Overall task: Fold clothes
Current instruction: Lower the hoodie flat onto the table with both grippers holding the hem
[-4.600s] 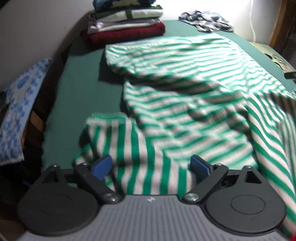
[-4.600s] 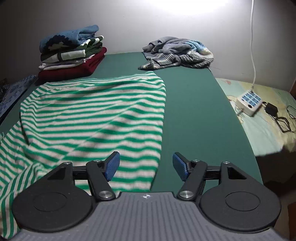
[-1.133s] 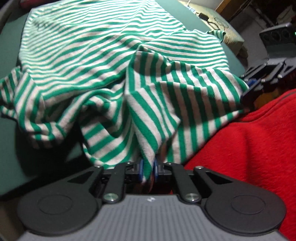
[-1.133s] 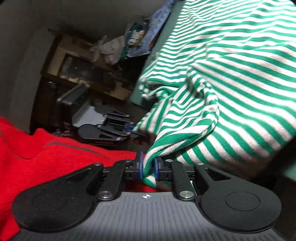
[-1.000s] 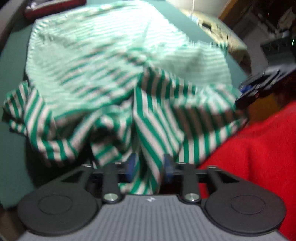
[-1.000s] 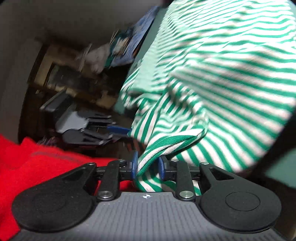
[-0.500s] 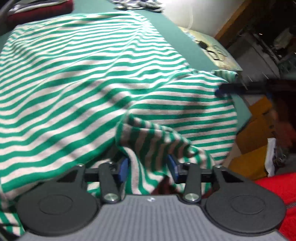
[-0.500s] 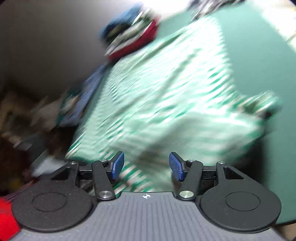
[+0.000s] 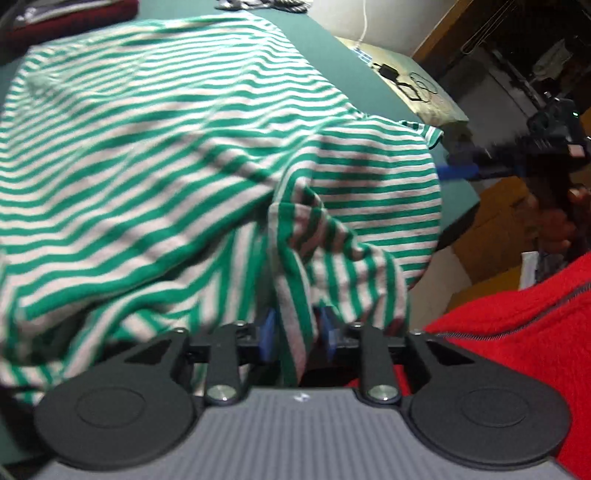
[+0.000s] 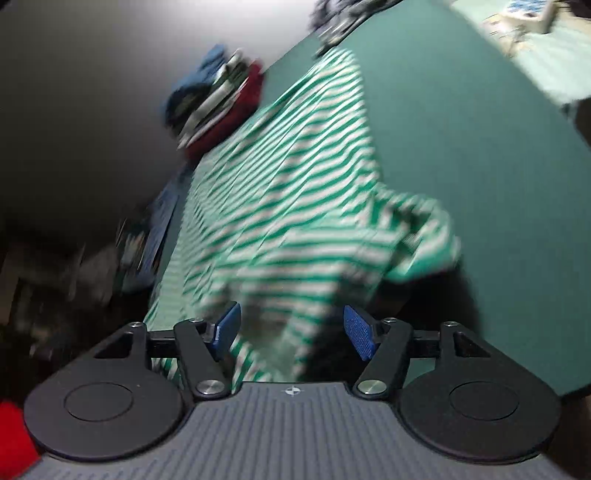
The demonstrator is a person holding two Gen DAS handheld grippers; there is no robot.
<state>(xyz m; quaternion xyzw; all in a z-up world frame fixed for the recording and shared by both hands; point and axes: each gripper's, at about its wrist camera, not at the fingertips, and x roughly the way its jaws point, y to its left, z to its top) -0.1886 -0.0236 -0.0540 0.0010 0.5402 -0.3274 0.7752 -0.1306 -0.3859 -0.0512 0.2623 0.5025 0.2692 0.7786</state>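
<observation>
Presently the striped shirt (image 9: 177,140) lies spread over the green table (image 10: 461,155), its near end bunched and hanging off the table's near edge. The left gripper (image 9: 295,334) has its jaws a little apart with a fold of striped cloth standing between them; whether the pads (image 9: 266,334) press on that cloth cannot be told. The right gripper (image 10: 291,332) has its jaws wide apart and holds nothing; its view is blurred, and one crumpled sleeve (image 10: 424,240) lies at the shirt's right side on the table. A stack of folded clothes (image 10: 218,99) sits at the far end, with a loose heap (image 9: 258,4) of other garments beyond the shirt. Judged from this, the work stands at arranging the shirt for a fold; no clean fold line is visible. The next move calls for a firm hold on the bunched near end and an even pull, so that the cloth lies flat and the sleeve does not drag crooked.
</observation>
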